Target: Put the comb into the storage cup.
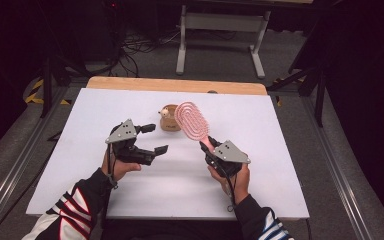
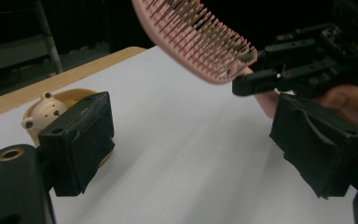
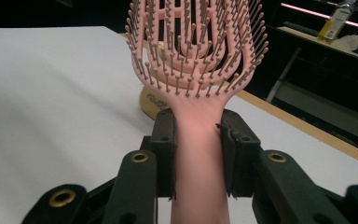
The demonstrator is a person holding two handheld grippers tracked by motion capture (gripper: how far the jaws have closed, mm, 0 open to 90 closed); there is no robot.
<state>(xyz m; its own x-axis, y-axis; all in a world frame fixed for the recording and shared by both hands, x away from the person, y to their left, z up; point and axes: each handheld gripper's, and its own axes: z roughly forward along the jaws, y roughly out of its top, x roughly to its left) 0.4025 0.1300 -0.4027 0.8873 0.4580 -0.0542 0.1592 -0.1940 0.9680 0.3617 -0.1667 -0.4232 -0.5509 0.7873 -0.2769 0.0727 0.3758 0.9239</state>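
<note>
A pink vented hairbrush [image 1: 192, 121] is lifted above the white table [image 1: 260, 150], bristles facing left. My right gripper [image 1: 211, 145] is shut on its handle [image 3: 198, 154], with both pads [image 3: 165, 140] pressed against it. In the left gripper view the brush head [image 2: 200, 37] hangs overhead, with the right gripper [image 2: 303, 60] behind it. A small tan round pot with a bear figure [image 1: 169, 119] stands on the table just behind the brush head. My left gripper [image 1: 156, 138] is open and empty, left of the brush and close to the pot [image 2: 51, 109].
The table's wooden far edge [image 1: 175, 85] lies beyond the white surface. A white metal stand [image 1: 220, 25] and cables sit on the floor behind it. Metal rails [image 1: 337, 165] run along both sides. A bottle [image 3: 338, 16] stands on a distant shelf.
</note>
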